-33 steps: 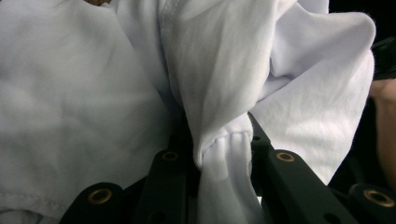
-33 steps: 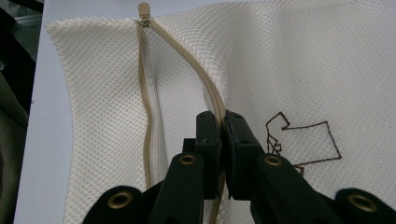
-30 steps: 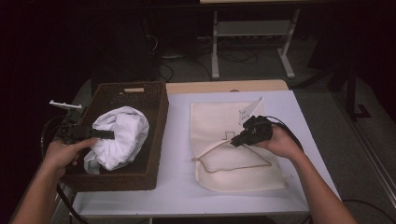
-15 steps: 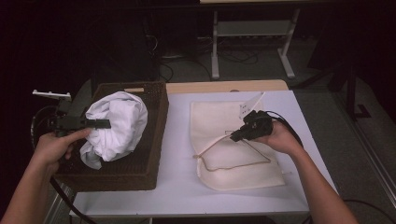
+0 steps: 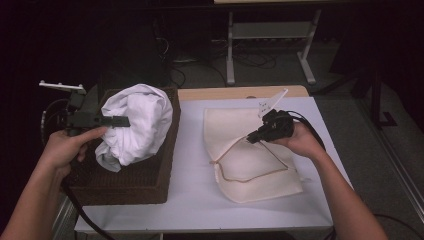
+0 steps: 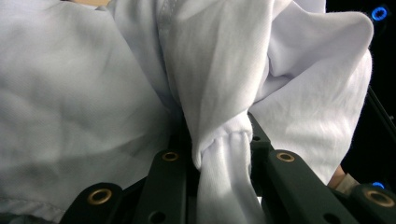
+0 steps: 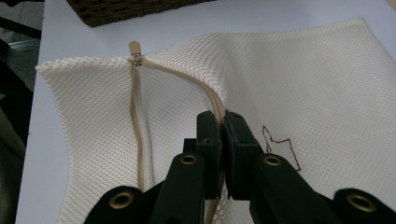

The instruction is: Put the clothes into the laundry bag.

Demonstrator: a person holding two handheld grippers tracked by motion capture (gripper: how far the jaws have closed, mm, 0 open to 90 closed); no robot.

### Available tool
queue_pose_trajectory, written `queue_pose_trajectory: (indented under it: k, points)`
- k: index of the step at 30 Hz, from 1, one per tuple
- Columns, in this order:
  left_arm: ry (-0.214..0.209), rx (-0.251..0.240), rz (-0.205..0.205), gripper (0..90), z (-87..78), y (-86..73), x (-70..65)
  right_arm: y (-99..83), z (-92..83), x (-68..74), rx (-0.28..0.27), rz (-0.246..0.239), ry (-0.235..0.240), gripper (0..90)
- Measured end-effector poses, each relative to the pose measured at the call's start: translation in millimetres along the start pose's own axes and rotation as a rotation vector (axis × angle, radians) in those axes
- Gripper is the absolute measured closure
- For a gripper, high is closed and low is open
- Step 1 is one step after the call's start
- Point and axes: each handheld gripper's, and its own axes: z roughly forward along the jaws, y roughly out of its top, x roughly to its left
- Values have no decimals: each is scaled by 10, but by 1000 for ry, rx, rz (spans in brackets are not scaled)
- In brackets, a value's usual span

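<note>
White desk cover under both hands: my left gripper (image 5: 117,120) pinches the white garment (image 5: 137,122), raised above the basket (image 5: 150,185) at the left edge; my right gripper (image 5: 254,138) clamps the mesh bag's (image 5: 250,170) zipper edge (image 7: 212,100), mouth open. Loading isn't done yet.

One white garment (image 5: 137,122), one cream mesh laundry bag (image 5: 250,160), one brown wicker basket (image 5: 125,182), one bench (image 5: 190,200), two grippers, left gripper (image 5: 117,120), right gripper (image 5: 252,138).

A white-topped table (image 5: 190,200) with a pale wooden strip along its far edge stands on a grey floor (image 5: 350,75), a light metal stand (image 5: 267,50) and loose cables behind it, in a dark room.
</note>
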Motion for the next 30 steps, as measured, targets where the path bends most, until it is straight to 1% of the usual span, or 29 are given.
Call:
queue_pose_trajectory:
  k: [5,6,10,11,12,15,19,22,25,28,30]
  points:
    - [-41,31,42,754,220,83,-192,61,-29,-56,5,12,-8,851]
    - [-48,40,49,754,269,99,-225,82,-34,-67,5,8,-11,850]
    - [-63,83,85,754,476,168,-371,171,-52,-100,12,8,-16,850]
    - [-78,98,98,754,574,198,-444,217,-61,-116,11,4,-17,850]
    - [-78,98,98,754,574,198,-444,217,-61,-116,11,4,-17,850]
    - [-97,122,123,754,709,239,-541,295,-68,-156,14,1,-19,851]
    - [-113,142,140,754,885,270,-636,335,-66,-188,22,1,-22,851]
    - [-137,168,151,754,1042,263,-694,331,-48,-218,23,8,-17,850]
    - [-159,206,169,754,1215,232,-760,303,-19,-235,30,21,-19,850]
    - [-180,243,185,754,1378,179,-827,298,-10,-225,29,17,-18,849]
    - [-211,271,194,754,1516,111,-874,295,6,-213,33,20,-17,848]
